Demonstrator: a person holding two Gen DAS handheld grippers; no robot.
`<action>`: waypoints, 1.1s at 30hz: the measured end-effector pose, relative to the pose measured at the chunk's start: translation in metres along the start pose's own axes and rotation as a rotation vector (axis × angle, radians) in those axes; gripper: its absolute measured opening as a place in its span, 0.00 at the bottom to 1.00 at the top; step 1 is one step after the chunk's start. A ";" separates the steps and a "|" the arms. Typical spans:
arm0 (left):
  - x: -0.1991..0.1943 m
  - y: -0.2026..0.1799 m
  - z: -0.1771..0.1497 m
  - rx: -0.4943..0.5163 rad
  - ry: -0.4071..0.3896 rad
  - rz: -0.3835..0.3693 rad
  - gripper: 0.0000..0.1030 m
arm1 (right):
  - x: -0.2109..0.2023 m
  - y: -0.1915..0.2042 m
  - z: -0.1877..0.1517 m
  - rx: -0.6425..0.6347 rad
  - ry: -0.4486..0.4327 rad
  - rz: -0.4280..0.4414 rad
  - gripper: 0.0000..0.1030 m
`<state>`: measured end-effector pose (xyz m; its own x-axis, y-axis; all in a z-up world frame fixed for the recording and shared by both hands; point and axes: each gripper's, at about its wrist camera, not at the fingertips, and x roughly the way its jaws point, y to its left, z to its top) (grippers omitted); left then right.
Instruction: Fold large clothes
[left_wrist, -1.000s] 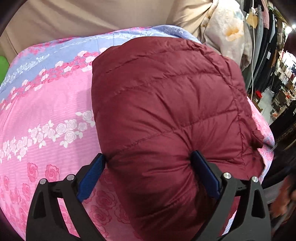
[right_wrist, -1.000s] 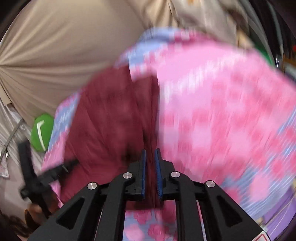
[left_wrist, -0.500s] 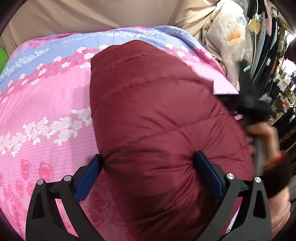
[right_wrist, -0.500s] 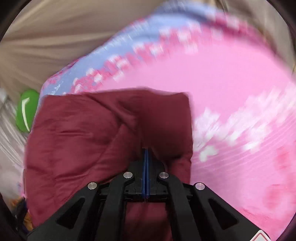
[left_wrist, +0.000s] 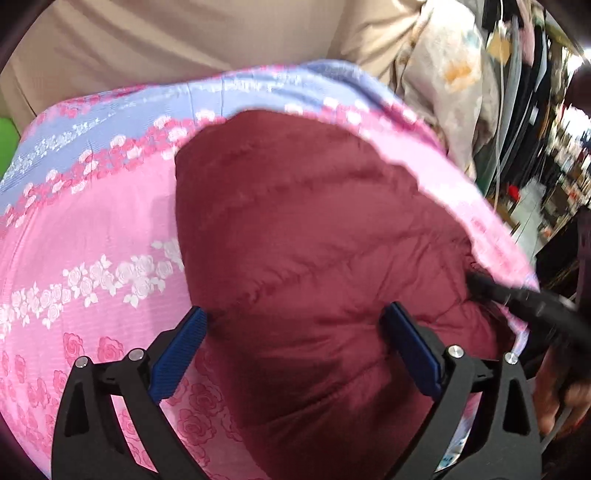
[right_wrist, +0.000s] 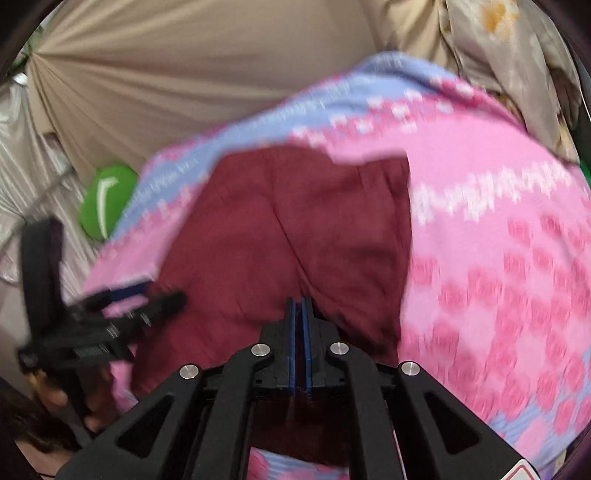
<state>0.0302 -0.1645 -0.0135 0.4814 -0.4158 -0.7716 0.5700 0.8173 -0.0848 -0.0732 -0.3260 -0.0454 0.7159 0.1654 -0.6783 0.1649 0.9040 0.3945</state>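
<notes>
From the left wrist, the left gripper (left_wrist: 293, 347) stood wide, pressing the puffy maroon jacket (left_wrist: 314, 240) onto the pink floral sheet (left_wrist: 85, 221). From the right wrist, the right gripper (right_wrist: 299, 310) was clenched, seemingly pinching the soft, light jacket's near edge, a sensible hold.

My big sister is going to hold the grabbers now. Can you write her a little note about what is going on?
Left gripper: jaws wide, pads on either side of a puffy bulge of the maroon quilted jacket, pressing down on it.
Right gripper: shut on a fold of the jacket at its near edge.
The jacket lies on the pink and blue rose-print sheet, already bunched into a smaller bundle.
Done: some folding, going by the doubled-up shape.
Left: probably carry the pinched fold over, flatten it, then let go with both grippers.
</notes>
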 end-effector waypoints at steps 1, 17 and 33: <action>0.006 -0.002 -0.002 0.004 0.001 0.009 0.96 | 0.014 -0.008 -0.009 0.028 0.022 -0.002 0.00; -0.001 -0.009 -0.016 0.022 0.021 0.055 0.96 | 0.008 0.018 -0.054 -0.010 0.087 0.033 0.02; -0.011 -0.017 -0.024 0.060 0.020 0.016 0.96 | 0.002 -0.027 0.089 0.044 -0.139 -0.053 0.46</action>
<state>-0.0007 -0.1642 -0.0188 0.4773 -0.3946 -0.7851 0.6018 0.7979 -0.0352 -0.0159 -0.3857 -0.0021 0.7921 0.0591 -0.6076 0.2324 0.8912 0.3896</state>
